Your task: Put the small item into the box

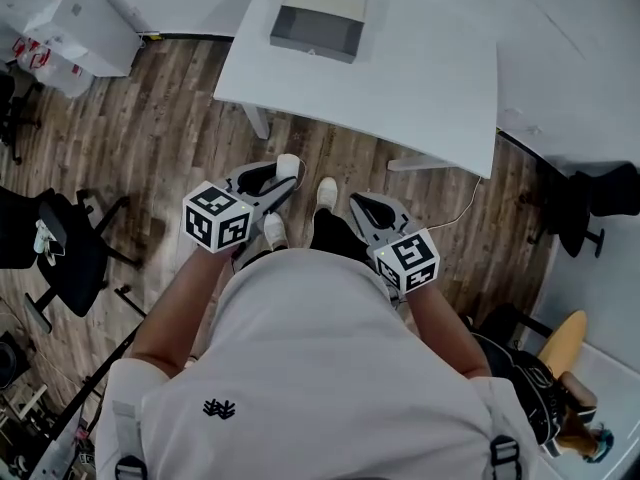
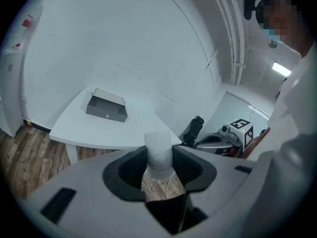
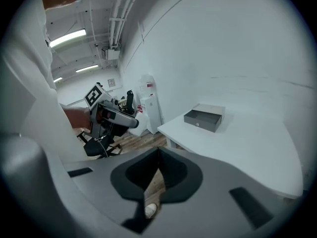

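Note:
A small white item (image 1: 289, 165) is pinched in my left gripper (image 1: 284, 178), held at waist height over the wooden floor, short of the white table (image 1: 420, 88). In the left gripper view the item (image 2: 158, 150) stands upright, with the left gripper (image 2: 159, 155) shut on its sides. The grey open box (image 1: 318, 20) sits at the table's far left part; it also shows as the box (image 2: 106, 108) and the box (image 3: 203, 118) in the gripper views. My right gripper (image 1: 358, 204) hangs beside the left; the right gripper (image 3: 158, 155) has its jaws together, holding nothing.
Black office chairs (image 1: 60, 243) stand on the floor to the left, another chair (image 1: 590, 203) to the right. White bags and a cabinet (image 1: 60, 18) fill the far left corner. A second white table (image 1: 575, 58) adjoins on the right. The person's shoes (image 1: 326, 191) are near the table edge.

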A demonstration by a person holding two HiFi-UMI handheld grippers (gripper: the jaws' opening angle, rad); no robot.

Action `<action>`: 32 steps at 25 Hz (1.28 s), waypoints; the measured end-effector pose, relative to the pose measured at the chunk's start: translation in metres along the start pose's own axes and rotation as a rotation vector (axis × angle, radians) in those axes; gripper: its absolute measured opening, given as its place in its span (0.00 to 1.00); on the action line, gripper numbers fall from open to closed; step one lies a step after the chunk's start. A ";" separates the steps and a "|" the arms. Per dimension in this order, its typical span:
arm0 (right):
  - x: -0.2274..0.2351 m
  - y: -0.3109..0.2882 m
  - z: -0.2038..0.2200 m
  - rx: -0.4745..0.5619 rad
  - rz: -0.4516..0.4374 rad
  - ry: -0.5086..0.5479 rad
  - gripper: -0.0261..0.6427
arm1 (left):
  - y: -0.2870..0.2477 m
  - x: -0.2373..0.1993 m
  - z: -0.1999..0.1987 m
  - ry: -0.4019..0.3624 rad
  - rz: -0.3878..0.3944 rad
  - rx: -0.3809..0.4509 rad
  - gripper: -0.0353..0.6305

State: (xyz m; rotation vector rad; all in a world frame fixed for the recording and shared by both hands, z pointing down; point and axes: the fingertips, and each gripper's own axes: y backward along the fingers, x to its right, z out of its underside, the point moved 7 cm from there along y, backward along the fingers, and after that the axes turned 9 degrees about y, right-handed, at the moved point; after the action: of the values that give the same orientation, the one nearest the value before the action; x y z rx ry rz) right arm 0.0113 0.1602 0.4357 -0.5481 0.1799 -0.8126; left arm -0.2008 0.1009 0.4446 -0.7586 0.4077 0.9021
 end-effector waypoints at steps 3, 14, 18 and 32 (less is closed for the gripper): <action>0.023 -0.011 -0.002 0.007 -0.009 -0.011 0.05 | -0.020 -0.009 -0.019 -0.015 -0.006 -0.009 0.30; 0.167 -0.047 -0.026 0.064 -0.058 -0.017 0.05 | -0.113 -0.059 -0.126 -0.032 -0.134 -0.015 0.30; 0.204 -0.054 -0.022 0.052 -0.089 -0.032 0.05 | -0.144 -0.088 -0.154 -0.021 -0.194 -0.024 0.30; 0.264 -0.078 -0.034 0.084 -0.043 -0.145 0.05 | -0.211 -0.209 -0.216 -0.009 -0.415 -0.225 0.30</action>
State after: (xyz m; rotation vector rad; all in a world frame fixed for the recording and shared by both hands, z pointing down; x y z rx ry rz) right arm 0.1289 -0.0891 0.4621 -0.5310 0.0010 -0.8150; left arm -0.1488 -0.2553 0.5140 -1.0015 0.1307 0.5644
